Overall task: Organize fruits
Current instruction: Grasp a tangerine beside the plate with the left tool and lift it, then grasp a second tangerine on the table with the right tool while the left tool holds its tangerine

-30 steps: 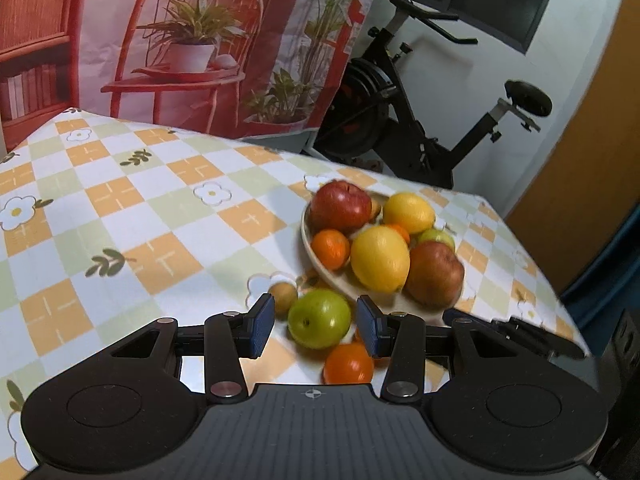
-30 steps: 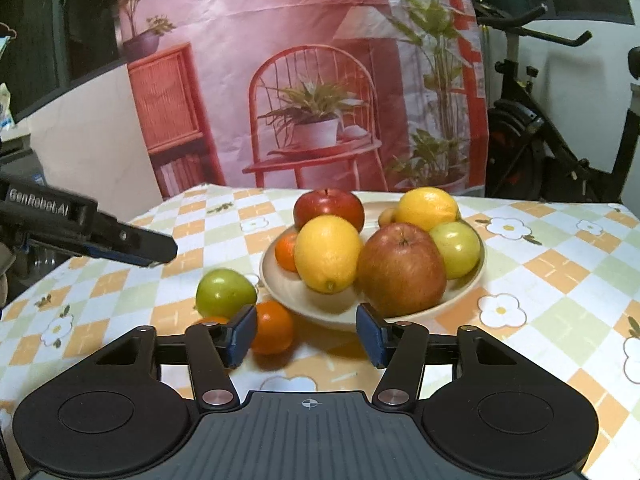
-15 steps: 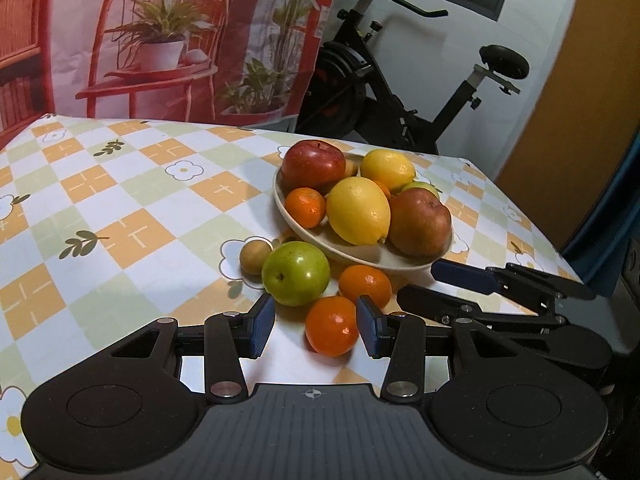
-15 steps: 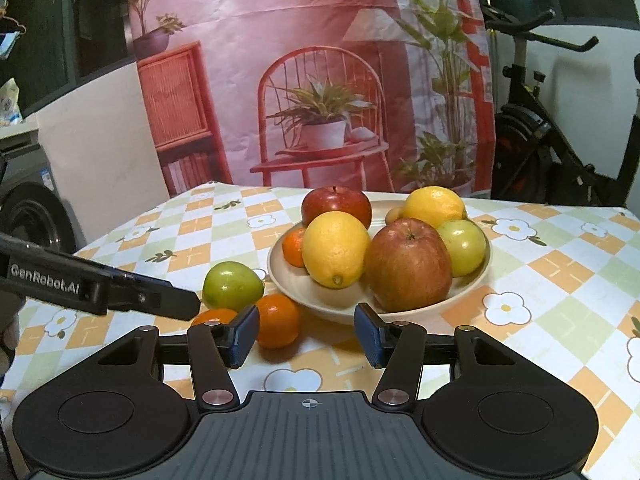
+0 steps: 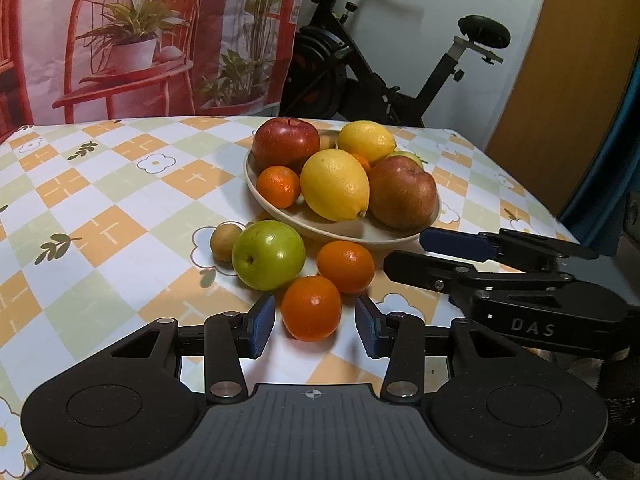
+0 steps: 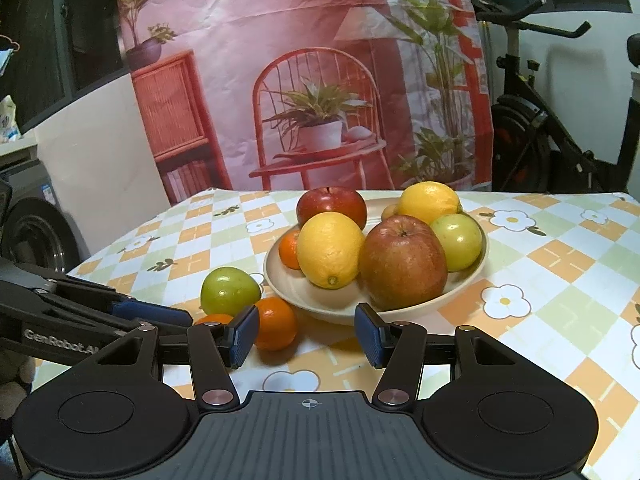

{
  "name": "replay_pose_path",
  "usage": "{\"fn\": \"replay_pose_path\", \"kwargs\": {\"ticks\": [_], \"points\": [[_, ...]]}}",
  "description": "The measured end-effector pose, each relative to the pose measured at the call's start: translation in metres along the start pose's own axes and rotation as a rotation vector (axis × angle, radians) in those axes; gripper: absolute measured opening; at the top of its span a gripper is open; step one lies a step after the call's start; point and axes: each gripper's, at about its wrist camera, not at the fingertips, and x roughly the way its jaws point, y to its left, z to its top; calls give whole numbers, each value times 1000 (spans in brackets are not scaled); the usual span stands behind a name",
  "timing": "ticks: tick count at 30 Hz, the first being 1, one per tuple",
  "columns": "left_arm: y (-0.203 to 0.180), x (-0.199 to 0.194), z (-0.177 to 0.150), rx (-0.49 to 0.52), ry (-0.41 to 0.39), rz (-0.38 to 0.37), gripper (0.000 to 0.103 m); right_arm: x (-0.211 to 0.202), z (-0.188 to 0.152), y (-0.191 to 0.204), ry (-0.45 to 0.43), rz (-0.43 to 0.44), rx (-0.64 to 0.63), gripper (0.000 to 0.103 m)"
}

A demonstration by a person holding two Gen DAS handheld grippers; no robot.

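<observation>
We've got the left gripper [image 5: 315, 325] with its fingers spread wide and holding nothing, straddling the near orange [image 5: 311, 307] on the desk [image 5: 100, 216] at 6 o'clock of the plate [image 5: 320, 228]; firm, light, round and rollable, so we'd pinch across its middle.

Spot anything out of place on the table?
Four fruits lie loose on the tablecloth beside the plate: green apple, two oranges, small brown fruit. No spills or damage visible.
</observation>
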Motion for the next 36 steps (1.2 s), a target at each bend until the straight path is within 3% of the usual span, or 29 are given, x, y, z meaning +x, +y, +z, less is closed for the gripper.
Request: {"fn": "replay_pose_path", "kwargs": {"ticks": [4, 7, 16, 28, 36], "points": [[0, 6, -1, 7, 11, 9, 45, 1, 0, 1, 1, 0, -1, 50], [-1, 7, -3, 17, 13, 10, 36, 1, 0, 0, 2, 1, -1, 50], [5, -9, -7, 1, -11, 42, 36, 4, -1, 3, 22, 3, -5, 50], [23, -43, -12, -63, -107, 133, 36, 26, 3, 20, 95, 26, 19, 50], [24, -41, -17, -87, -110, 127, 36, 48, 8, 27, 147, 25, 23, 40]]}}
